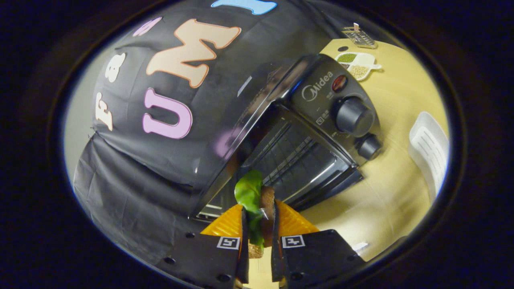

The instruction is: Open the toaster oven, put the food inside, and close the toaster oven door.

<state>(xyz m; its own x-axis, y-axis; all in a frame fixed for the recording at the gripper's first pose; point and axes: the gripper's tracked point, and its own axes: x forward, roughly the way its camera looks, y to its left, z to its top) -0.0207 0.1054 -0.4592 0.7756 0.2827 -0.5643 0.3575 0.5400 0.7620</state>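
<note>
My gripper (259, 216) is shut on a sandwich (257, 204) with a green lettuce leaf and brown bread, clamped edgewise between both fingers. Just beyond the fingers stands the black toaster oven (317, 120), seen strongly tilted. Its door (321, 188) hangs open and down, and the wire rack (289, 156) inside the dark cavity shows. The sandwich's front end sits at the mouth of the cavity. The oven's control panel carries a large knob (354, 116) and a smaller knob (368, 147).
The oven stands on a pale wooden table (401, 96). Beyond the oven lie a white divided dish of beans (357, 64) and a small wire rack (359, 37). A white plastic piece (429, 148) lies beside the knobs. Black cloth wall (160, 160) runs behind the oven.
</note>
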